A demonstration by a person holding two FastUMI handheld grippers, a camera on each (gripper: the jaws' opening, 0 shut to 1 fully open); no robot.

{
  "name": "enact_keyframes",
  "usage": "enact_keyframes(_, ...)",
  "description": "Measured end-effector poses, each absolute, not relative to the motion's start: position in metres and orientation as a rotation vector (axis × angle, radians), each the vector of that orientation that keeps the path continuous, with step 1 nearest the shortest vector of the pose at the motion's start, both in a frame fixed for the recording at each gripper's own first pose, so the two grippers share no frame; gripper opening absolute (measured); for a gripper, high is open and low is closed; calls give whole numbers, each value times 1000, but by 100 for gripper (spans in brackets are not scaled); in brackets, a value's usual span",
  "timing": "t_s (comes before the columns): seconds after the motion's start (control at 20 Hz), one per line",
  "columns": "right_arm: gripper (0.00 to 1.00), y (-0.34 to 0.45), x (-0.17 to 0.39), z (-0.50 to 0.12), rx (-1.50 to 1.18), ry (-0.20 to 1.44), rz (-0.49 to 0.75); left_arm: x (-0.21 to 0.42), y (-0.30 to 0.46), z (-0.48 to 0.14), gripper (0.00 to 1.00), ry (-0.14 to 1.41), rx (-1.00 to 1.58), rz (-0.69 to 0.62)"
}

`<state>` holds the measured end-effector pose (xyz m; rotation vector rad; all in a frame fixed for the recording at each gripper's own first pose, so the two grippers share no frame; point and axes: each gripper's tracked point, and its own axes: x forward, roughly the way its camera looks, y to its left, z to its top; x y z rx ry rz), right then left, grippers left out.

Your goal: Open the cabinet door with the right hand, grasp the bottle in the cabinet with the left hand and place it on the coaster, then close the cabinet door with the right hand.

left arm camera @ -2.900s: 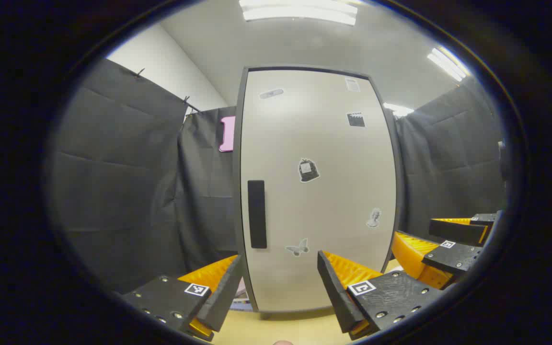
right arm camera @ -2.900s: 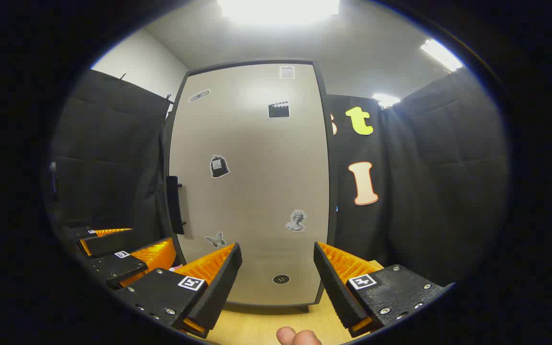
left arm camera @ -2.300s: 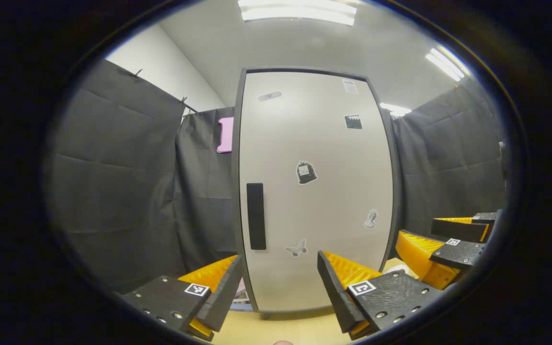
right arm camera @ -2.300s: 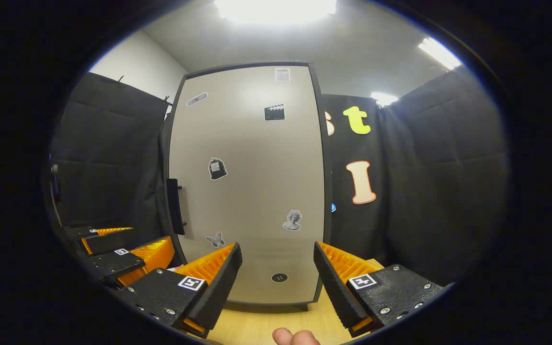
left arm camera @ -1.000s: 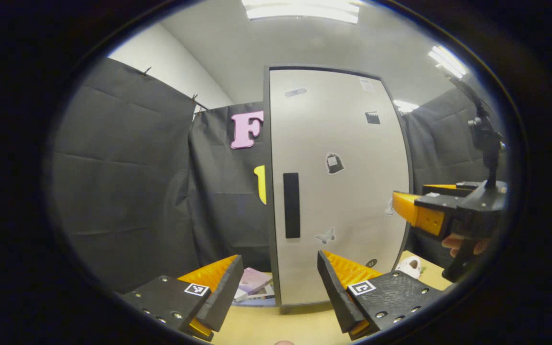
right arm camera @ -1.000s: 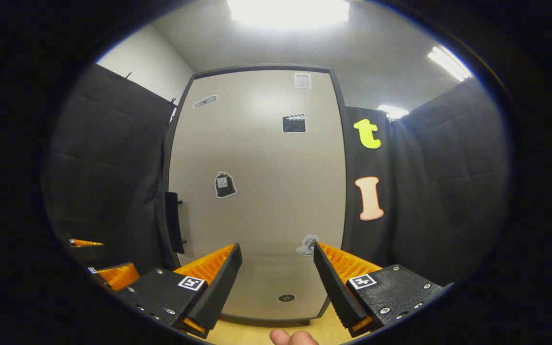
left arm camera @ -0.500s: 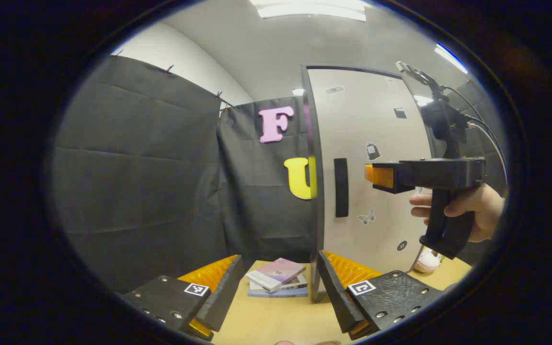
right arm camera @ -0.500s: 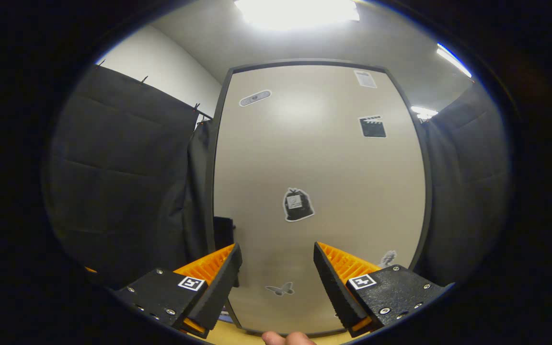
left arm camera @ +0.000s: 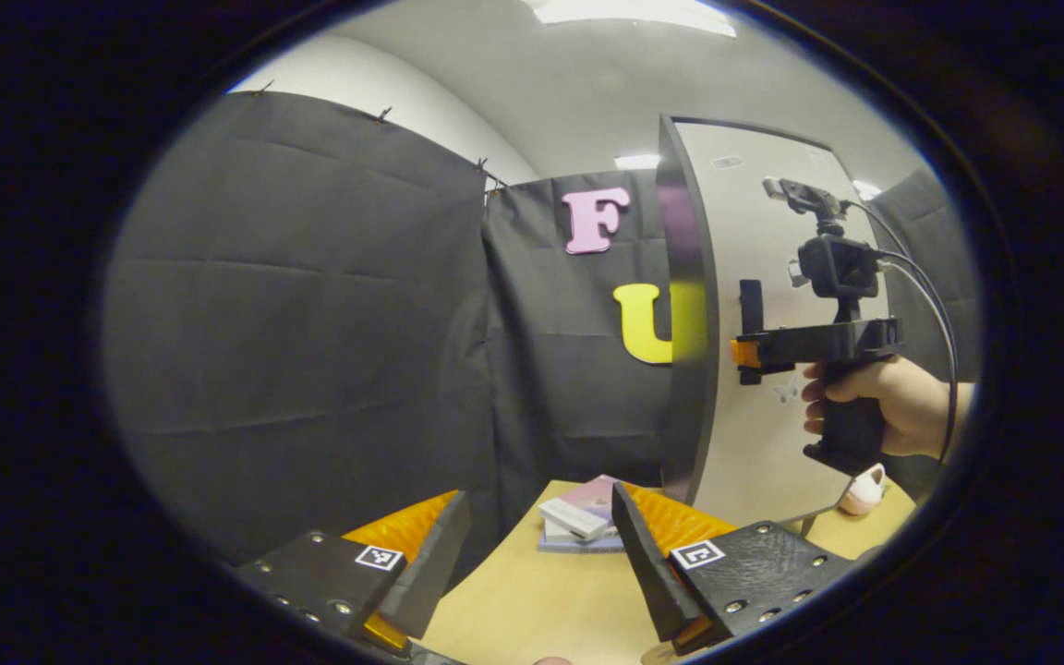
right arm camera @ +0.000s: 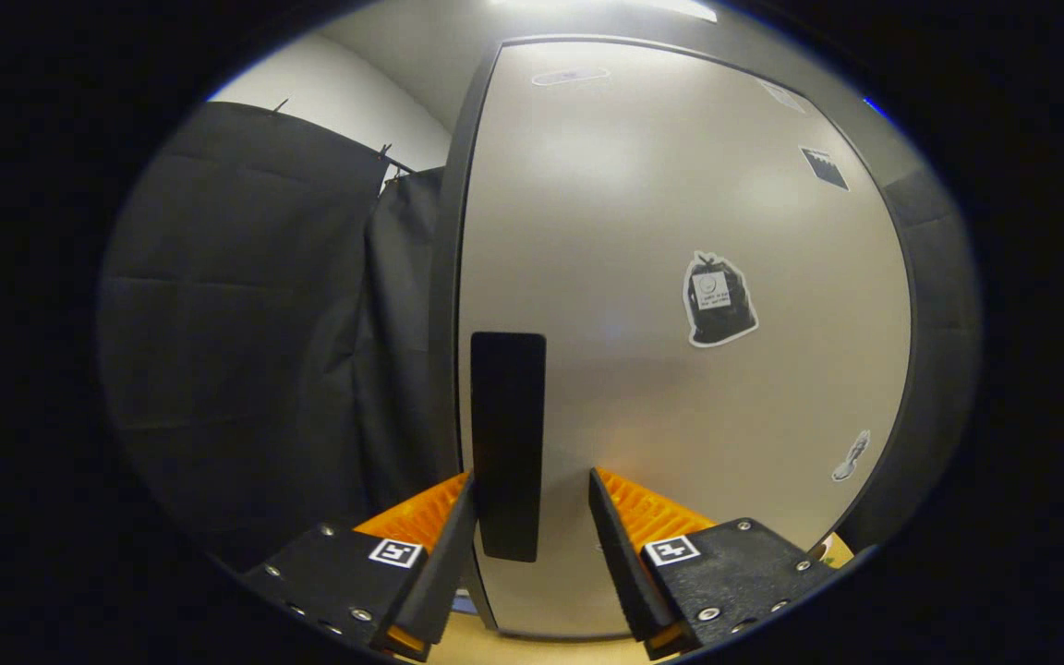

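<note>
The cabinet door point(right arm camera: 680, 388) is a beige panel with stickers, and it stands closed. Its black vertical handle point(right arm camera: 507, 443) sits between the fingers of my right gripper point(right arm camera: 527, 517), which is open. The left finger is right beside the handle's edge and the right finger stands a little off it. In the left gripper view a hand point(left arm camera: 874, 406) holds the right gripper point(left arm camera: 744, 353) at the handle point(left arm camera: 751, 300). The cabinet point(left arm camera: 684, 314) shows edge-on there. My left gripper point(left arm camera: 541, 550) is open over the table with nothing between its fingers. The closed door hides the bottle.
A small stack of books point(left arm camera: 578, 522) lies on the wooden table point(left arm camera: 523, 600) beside the cabinet's left side. A small pink and white object point(left arm camera: 864, 488) sits on the table under the hand. Black cloth walls close in the left and back.
The right gripper has moved forward and to the left until the handle sits between its fingers, which have narrowed slightly. The left gripper has swung left, so the cabinet now shows edge-on.
</note>
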<state>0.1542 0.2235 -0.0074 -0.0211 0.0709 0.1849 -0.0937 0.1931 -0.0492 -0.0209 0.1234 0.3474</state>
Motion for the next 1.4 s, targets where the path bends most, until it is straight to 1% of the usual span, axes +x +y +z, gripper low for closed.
enact_keyframes(0.05,60,229,153,-7,-21,70,212,-93,197,-51,89,124,-24,349)
enact_keyframes(0.1,52,231,150,-5,-43,71,223,-93,197,-52,89,123,-28,348)
enact_keyframes(0.15,32,231,149,-4,-62,63,227,-92,197,-52,89,124,-32,344)
enact_keyframes(0.2,33,231,153,-6,-64,64,231,-92,196,-53,89,124,-33,338)
enact_keyframes(0.25,30,232,153,-7,-62,67,239,-90,197,-53,93,123,-34,330)
enact_keyframes(0.3,28,231,149,-5,-64,71,247,-88,198,-54,94,124,-33,322)
enact_keyframes(0.35,24,231,153,-7,-67,78,254,-84,199,-55,94,124,-34,312)
enact_keyframes(0.4,23,230,152,-8,-70,81,261,-81,197,-56,94,123,-36,301)
enact_keyframes(0.45,20,230,150,-8,-73,85,268,-78,196,-56,93,122,-37,290)
enact_keyframes(0.5,19,230,145,-7,-73,91,277,-74,194,-57,89,122,-37,277)
enact_keyframes(0.75,17,228,123,-5,-73,100,344,-55,183,-61,89,117,-35,206)
enact_keyframes(0.8,18,227,117,-4,-73,99,360,-54,178,-63,89,121,-39,190)
enact_keyframes(0.85,18,225,110,-3,-74,103,375,-54,173,-66,84,128,-47,174)
enact_keyframes(0.95,18,224,98,-1,-76,108,398,-52,160,-66,89,132,-55,147)
enact_keyframes(1.05,18,221,89,1,-78,111,420,-51,153,-57,89,121,-32,138)
enact_keyframes(1.1,18,220,89,-1,-76,112,435,-49,148,-51,85,112,-22,138)
enact_keyframes(1.15,18,219,85,-1,-72,114,453,-50,142,-47,84,104,-18,140)
enact_keyframes(1.2,17,216,80,-1,-72,112,474,-51,134,-44,89,100,-20,139)
enact_keyframes(1.35,18,211,75,-1,-72,117,548,-57,110,-40,93,101,-13,148)
enact_keyframes(1.4,18,209,75,-1,-74,117,574,-57,101,-40,93,107,-10,153)
